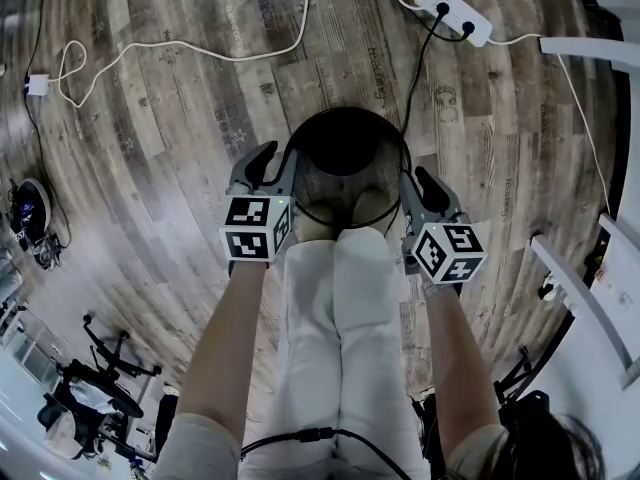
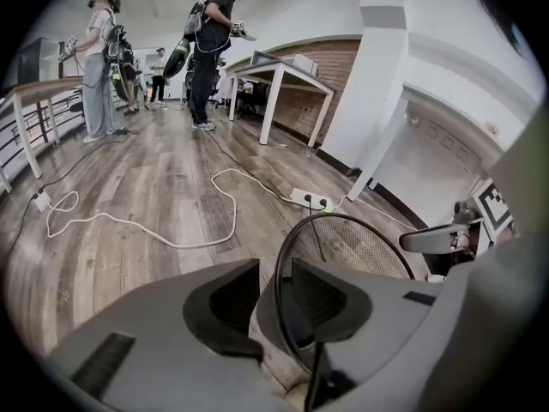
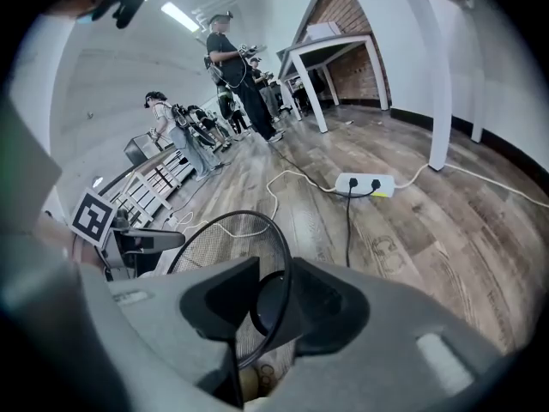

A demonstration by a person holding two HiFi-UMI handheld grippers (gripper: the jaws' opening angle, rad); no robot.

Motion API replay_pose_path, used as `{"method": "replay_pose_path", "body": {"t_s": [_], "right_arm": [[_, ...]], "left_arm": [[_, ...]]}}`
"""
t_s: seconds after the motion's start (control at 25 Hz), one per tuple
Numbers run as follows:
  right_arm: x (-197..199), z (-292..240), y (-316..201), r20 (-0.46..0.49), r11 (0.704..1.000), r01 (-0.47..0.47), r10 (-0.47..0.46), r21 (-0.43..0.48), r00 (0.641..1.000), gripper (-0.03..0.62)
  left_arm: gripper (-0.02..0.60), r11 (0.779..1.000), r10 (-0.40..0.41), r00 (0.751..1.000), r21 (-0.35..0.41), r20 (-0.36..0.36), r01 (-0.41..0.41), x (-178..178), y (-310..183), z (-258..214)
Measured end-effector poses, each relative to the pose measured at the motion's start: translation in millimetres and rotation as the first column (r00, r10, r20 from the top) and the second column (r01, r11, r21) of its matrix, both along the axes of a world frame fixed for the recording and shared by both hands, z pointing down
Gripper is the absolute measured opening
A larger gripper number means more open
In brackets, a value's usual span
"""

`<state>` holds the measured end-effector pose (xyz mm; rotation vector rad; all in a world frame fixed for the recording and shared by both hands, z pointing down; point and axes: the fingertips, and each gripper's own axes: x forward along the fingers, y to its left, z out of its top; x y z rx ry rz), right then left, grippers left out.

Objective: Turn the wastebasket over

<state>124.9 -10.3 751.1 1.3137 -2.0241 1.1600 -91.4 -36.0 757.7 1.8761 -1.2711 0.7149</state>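
Jaws on both sides stand apart. The left gripper [image 2: 274,294] and the right gripper [image 3: 276,303] each have the thin rim [image 2: 346,214] of the wastebasket [image 1: 348,183] between their pads, but they do not squeeze it. The wastebasket sits on the floor [image 1: 180,138] right in front of the person, with one gripper on each side. It seems to stand with its open mouth up, so I think the flip is not done yet and the step now is getting a hold on the rim. Next, both pairs of jaws need to close on the rim together, then lift and roll the wastebasket evenly so it does not slip or swing. It is round and black, with a thin hard ring on top, see-through wire mesh walls, and a dark solid base [image 1: 345,140]. It looks light and a bit springy. The floor is made of brown and gray wood planks and looks smooth. Past the wastebasket, a black cord [image 1: 415,78] runs to a white power strip [image 1: 452,10], and a long white cord [image 1: 200,48] curls over the planks. Far off stand a white table [image 2: 283,75] and some people [image 2: 210,50].
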Motion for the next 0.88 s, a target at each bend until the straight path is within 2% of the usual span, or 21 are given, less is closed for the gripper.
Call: {"method": "replay_pose_path", "body": {"t_s": [0.12, 0.24, 0.4, 0.48, 0.64, 0.88], "right_arm": [[1.9, -7.5, -0.6, -0.006, 1.000, -0.006, 0.006, 0.018, 1.000, 0.112], [3.0, -15.2, -0.3, -0.011, 0.999, -0.002, 0.003, 0.032, 1.000, 0.099], [4.9, -28.5, 1.0, -0.019, 0.998, 0.001, 0.000, 0.055, 1.000, 0.026], [4.3, -35.5, 1.4, -0.022, 0.998, 0.008, -0.006, 0.066, 1.000, -0.005], [-1.7, -49.9, 3.7, -0.021, 0.995, 0.042, -0.040, 0.085, 0.999, -0.005], [-7.6, -68.9, 13.1, -0.009, 0.991, 0.086, -0.086, 0.104, 0.996, -0.005]], "left_arm": [[0.115, 1.000, -0.007, 1.000, 0.017, -0.010, 0.007, 1.3, 0.0, -8.6], [0.115, 0.998, -0.019, 0.998, 0.055, -0.057, 0.022, 6.4, -2.2, -23.4], [0.107, 0.997, 0.003, 0.996, 0.081, -0.094, 0.004, 17.2, -0.8, -38.9], [0.063, 0.996, 0.018, 0.994, 0.087, -0.105, -0.009, 21.7, 0.0, -45.9], [-0.002, 0.995, 0.037, 0.991, 0.100, -0.125, -0.024, 27.4, 0.5, -60.0], [-0.002, 0.992, 0.072, 0.988, 0.110, -0.134, -0.057, 35.9, 8.9, -80.2]]}}
